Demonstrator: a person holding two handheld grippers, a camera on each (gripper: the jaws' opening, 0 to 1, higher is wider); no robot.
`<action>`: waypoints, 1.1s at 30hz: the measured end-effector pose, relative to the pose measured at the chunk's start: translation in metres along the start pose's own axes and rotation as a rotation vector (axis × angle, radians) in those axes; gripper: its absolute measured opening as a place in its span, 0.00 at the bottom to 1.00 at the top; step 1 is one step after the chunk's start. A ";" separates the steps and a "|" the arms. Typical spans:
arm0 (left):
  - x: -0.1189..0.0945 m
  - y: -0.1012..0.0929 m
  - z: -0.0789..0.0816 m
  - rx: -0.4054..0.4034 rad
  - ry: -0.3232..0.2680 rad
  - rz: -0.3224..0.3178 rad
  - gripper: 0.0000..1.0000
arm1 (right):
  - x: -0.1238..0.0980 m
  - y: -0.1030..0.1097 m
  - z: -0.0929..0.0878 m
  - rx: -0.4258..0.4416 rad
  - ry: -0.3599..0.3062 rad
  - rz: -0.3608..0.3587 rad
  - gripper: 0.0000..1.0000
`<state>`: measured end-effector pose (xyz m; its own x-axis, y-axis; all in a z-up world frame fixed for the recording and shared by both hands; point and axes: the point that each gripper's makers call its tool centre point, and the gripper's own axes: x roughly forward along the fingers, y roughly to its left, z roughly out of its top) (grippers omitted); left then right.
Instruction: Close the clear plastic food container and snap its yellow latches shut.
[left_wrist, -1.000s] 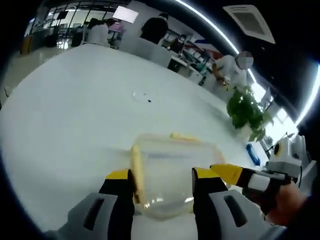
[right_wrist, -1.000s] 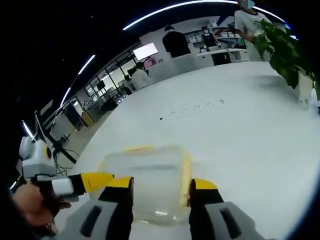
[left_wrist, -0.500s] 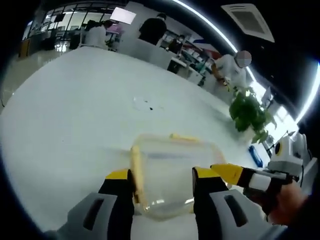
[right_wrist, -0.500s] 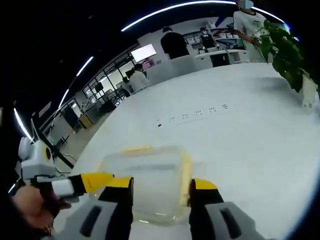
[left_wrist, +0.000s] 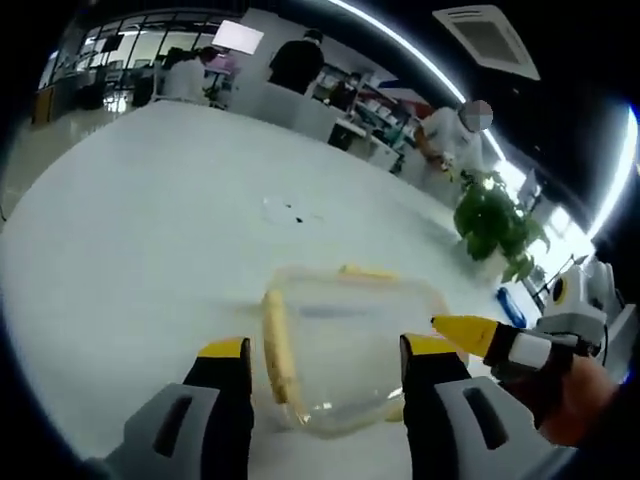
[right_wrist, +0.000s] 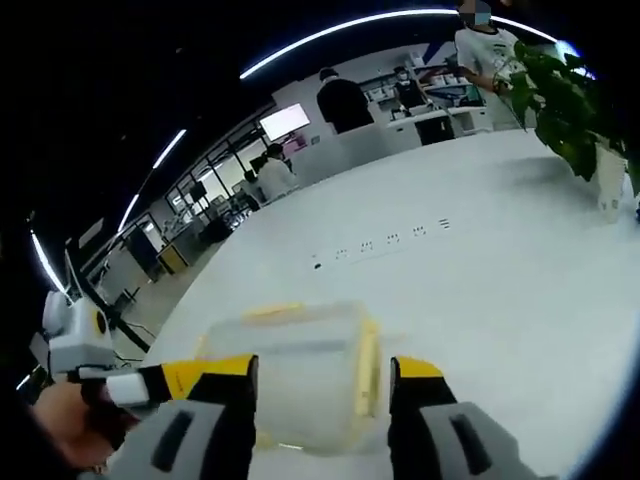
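Container (left_wrist: 345, 355) sits on the table (left_wrist: 150, 230), dead ahead of both grippers; your left gripper (left_wrist: 325, 385) has jaws apart straddling its near end; right gripper (right_wrist: 320, 400) likewise spread; left latch (left_wrist: 277, 345) runs away from you, just beside the left jaw.

The clear container (left_wrist: 345, 350) is motion-blurred at lower centre in both views, so whether its yellow latches (left_wrist: 277, 345) are snapped is unclear. Small dark marks (right_wrist: 380, 240) on the worktop (left_wrist: 150, 220) are too small to read.
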<state>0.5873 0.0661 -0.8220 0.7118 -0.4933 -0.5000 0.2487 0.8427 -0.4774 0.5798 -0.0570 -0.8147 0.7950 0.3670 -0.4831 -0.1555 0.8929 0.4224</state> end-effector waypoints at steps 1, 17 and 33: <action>-0.001 0.002 0.002 -0.021 -0.017 -0.001 0.71 | 0.000 -0.002 0.001 -0.013 -0.005 -0.006 0.60; -0.014 0.014 0.000 -0.040 -0.014 0.003 0.99 | -0.005 -0.002 -0.005 0.002 -0.007 0.018 1.00; -0.044 -0.011 -0.008 0.043 0.013 -0.054 0.99 | -0.043 0.013 -0.012 -0.040 -0.012 0.023 1.00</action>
<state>0.5478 0.0771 -0.8005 0.6882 -0.5405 -0.4839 0.3145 0.8234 -0.4724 0.5361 -0.0578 -0.7972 0.7981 0.3843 -0.4640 -0.1970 0.8943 0.4018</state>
